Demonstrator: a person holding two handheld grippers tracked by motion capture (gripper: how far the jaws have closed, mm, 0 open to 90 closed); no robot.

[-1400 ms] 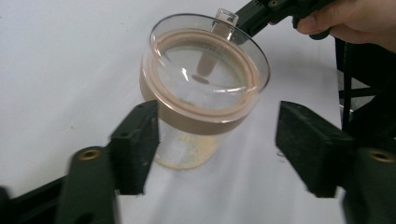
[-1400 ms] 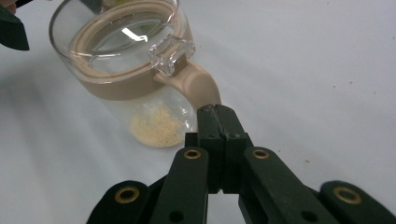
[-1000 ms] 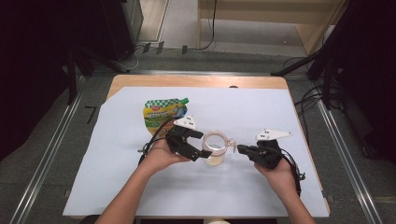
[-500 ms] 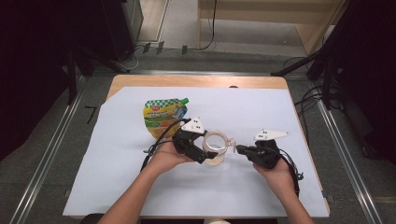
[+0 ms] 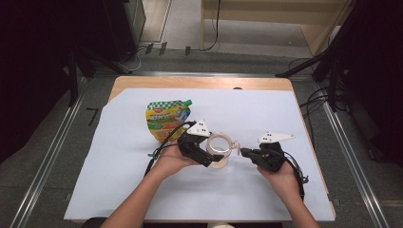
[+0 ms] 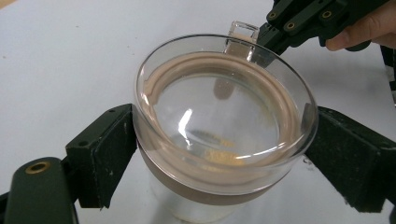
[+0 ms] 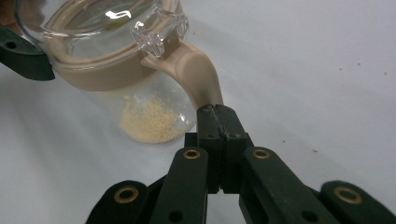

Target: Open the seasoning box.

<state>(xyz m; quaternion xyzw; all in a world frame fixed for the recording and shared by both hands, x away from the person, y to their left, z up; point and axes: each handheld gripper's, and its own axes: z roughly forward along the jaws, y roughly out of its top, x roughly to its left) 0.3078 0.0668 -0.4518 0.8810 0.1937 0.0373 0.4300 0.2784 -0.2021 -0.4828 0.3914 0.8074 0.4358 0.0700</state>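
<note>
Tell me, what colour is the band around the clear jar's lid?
Beige band, clearest in the right gripper view.

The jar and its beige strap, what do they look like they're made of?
Jar: clear and glossy with sharp highlights, likely glass or hard plastic; the look leaves it open. Beige strap: matte, smoothly curved, probably silicone or soft plastic; it runs down from the beige band under the lid.

Lab: paper-covered table [image 5: 266, 199], floor rails [image 5: 45, 166], loose cables [image 5: 313, 102], dark surrounds.
</note>
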